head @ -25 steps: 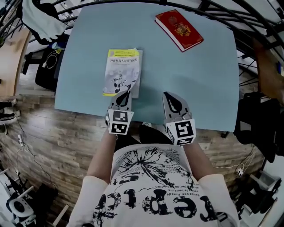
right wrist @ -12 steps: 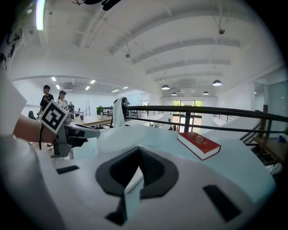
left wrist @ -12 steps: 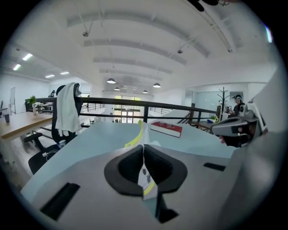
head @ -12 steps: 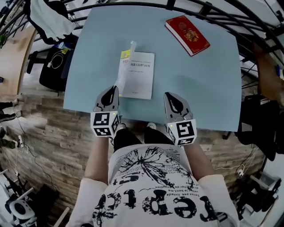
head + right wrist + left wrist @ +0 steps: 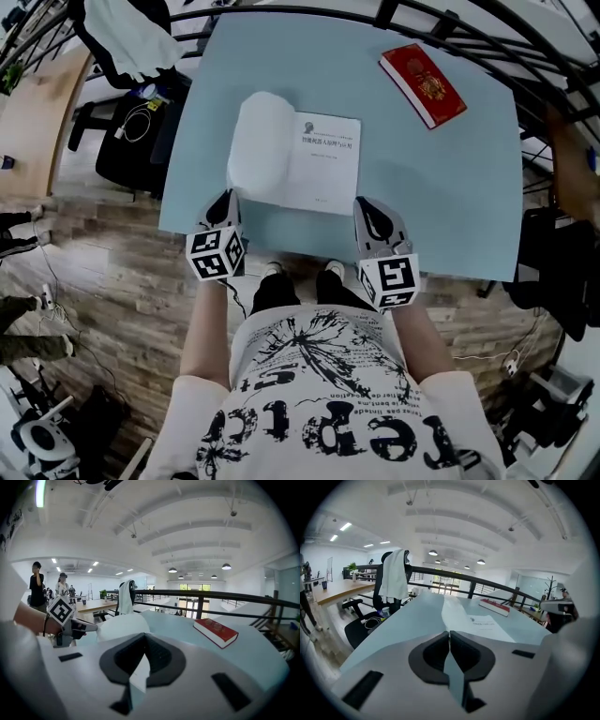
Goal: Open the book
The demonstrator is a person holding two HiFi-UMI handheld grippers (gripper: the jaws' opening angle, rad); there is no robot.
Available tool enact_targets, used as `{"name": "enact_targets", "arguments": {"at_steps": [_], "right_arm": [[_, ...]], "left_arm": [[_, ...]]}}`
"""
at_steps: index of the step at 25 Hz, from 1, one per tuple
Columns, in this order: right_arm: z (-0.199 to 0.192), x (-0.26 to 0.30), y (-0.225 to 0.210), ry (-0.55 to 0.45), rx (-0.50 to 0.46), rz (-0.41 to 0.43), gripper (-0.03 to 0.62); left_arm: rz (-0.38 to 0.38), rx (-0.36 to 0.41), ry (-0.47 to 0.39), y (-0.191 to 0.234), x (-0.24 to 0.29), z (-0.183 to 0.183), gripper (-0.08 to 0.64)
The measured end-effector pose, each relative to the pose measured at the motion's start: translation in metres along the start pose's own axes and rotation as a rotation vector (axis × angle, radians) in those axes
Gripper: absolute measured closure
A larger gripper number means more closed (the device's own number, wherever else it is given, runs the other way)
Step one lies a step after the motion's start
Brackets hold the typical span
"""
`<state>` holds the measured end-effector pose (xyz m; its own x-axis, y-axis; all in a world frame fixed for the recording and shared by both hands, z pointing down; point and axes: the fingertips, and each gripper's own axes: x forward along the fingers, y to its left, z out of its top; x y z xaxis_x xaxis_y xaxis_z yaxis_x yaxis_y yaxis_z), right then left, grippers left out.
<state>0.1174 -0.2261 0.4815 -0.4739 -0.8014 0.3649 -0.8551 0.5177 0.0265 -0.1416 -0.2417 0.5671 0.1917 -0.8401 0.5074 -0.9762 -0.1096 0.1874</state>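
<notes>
Left hand-held gripper (image 5: 227,196) clenched on front cover (image 5: 258,145) of book (image 5: 323,173), cover curled toward 9 o'clock. Right hand-held gripper (image 5: 365,203) clenched, empty, at 5 o'clock of book on bench (image 5: 441,187).

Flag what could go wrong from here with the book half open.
1. The left gripper seems to pinch only a corner of the bowed cover; it could slip out and spring shut.
2. The right gripper sits beside the book, apparently not pressing it, so pulling the cover could drag the book left across the table.
</notes>
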Motion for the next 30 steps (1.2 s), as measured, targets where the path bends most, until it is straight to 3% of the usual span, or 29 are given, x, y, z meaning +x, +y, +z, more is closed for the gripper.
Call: {"name": "enact_targets", "arguments": {"at_steps": [5,10,15,16,18,19,24,30], "right_arm": [[0.003,0.012,0.022,0.014,-0.011,0.001,0.581],[0.002,0.017,0.032,0.029,-0.003,-0.007,0.581],[0.004,0.022,0.034,0.03,-0.003,-0.029,0.581],[0.004,0.023,0.034,0.03,-0.001,-0.034,0.581],[0.006,0.024,0.033,0.026,0.001,-0.042,0.581],[0.007,0.024,0.033,0.023,0.001,-0.045,0.581],[0.019,0.023,0.03,-0.01,-0.002,-0.059,0.581],[0.041,0.018,0.026,-0.058,-0.014,-0.069,0.581]], "left_arm": [[0.031,0.003,0.128,0.039,0.016,-0.035,0.535],[0.037,0.004,0.254,0.051,0.035,-0.068,0.535],[0.006,-0.018,0.299,0.052,0.043,-0.078,0.53],[-0.001,-0.03,0.301,0.052,0.042,-0.079,0.5],[-0.01,-0.054,0.295,0.054,0.04,-0.078,0.401],[-0.007,-0.063,0.287,0.057,0.038,-0.077,0.391],[0.024,-0.065,0.187,0.064,0.023,-0.039,0.391],[-0.064,0.036,-0.028,0.021,0.004,0.055,0.393]]}}
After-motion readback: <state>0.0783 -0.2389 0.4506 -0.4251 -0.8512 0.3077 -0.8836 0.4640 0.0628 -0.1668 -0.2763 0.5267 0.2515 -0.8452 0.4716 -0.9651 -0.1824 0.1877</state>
